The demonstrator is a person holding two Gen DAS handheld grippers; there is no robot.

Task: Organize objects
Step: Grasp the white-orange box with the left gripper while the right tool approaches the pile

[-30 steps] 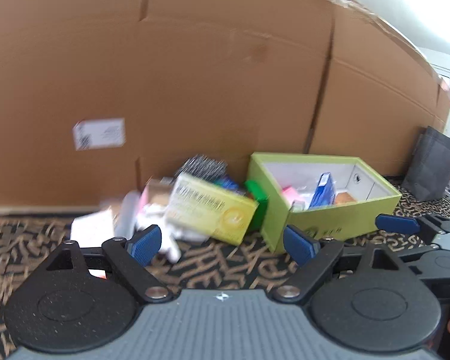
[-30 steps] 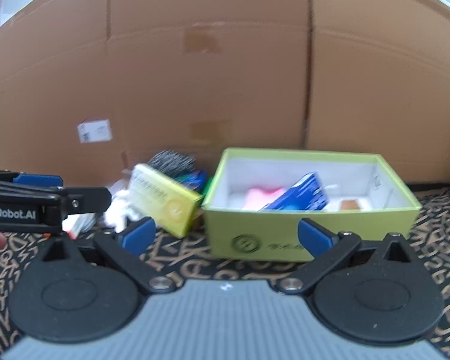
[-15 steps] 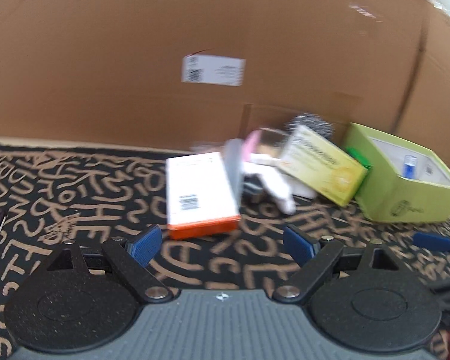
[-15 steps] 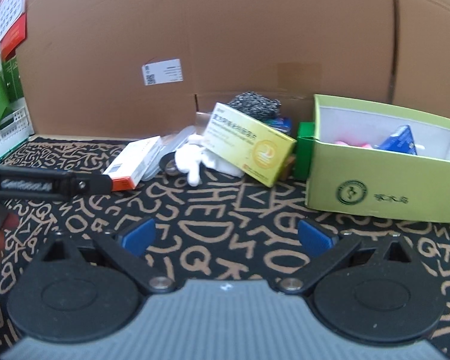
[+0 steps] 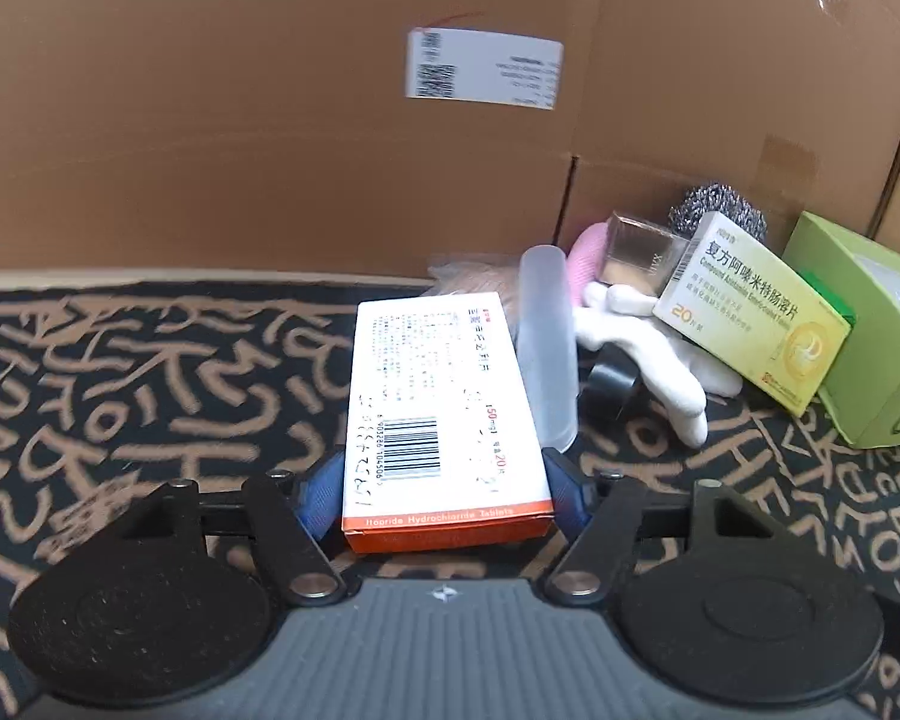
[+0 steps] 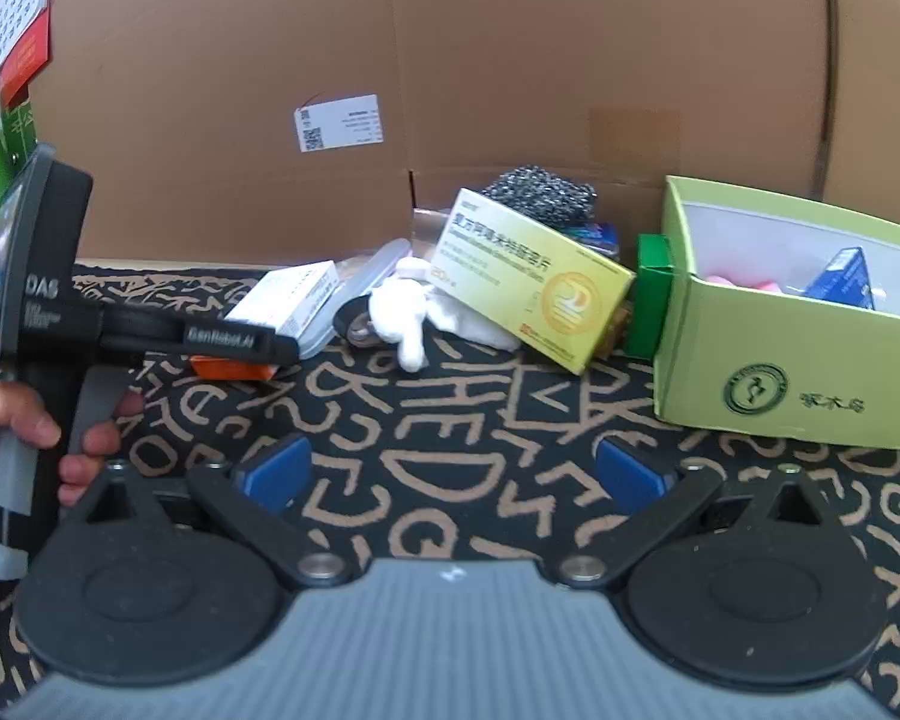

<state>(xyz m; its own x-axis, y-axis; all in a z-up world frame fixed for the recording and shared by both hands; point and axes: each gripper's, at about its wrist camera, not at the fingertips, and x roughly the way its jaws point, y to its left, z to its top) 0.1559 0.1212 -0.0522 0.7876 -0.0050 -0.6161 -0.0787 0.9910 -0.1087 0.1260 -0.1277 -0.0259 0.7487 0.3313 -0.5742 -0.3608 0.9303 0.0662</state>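
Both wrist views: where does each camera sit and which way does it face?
Left wrist: on the left gripper, looking down its closing fingers at the white-and-orange box between them.
Right wrist: on the right gripper, facing the green box; a hand and left gripper show.
Shared: white-and-orange box, yellow box, steel scourer.

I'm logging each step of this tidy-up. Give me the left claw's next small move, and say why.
Probably finish closing on the white and orange medicine box, then lift it. The left claw already straddles the box's near end, its jaws closing, blue pads at both sides. The box lies flat on the patterned mat, and the green box stands open to the right.
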